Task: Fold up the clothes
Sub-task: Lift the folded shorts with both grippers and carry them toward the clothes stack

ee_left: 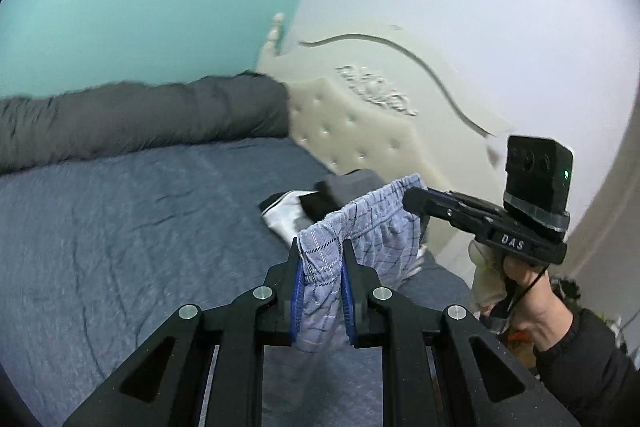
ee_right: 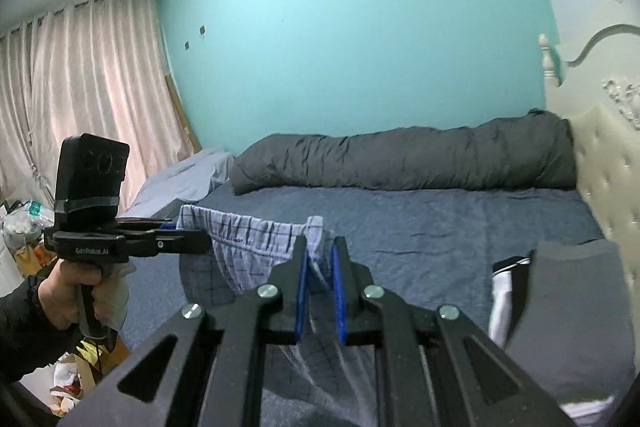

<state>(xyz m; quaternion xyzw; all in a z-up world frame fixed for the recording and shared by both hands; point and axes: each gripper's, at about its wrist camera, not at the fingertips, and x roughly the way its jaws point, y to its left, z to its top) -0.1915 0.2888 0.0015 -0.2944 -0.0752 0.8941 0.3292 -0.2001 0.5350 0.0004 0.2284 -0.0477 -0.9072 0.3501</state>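
Observation:
Blue checked shorts (ee_left: 360,227) hang in the air above the bed, stretched by the waistband between both grippers. My left gripper (ee_left: 321,247) is shut on one end of the waistband. My right gripper (ee_right: 320,247) is shut on the other end of the shorts (ee_right: 248,247). The right gripper also shows in the left wrist view (ee_left: 416,201), and the left gripper shows in the right wrist view (ee_right: 200,241). The legs of the shorts hang down below the fingers.
The blue bedsheet (ee_left: 120,227) lies under the shorts. A rolled grey duvet (ee_right: 400,159) lies along the teal wall. A pile of grey, black and white folded clothes (ee_right: 560,307) sits by the cream headboard (ee_left: 360,131). Clutter lies on the floor (ee_right: 72,379) beside the bed.

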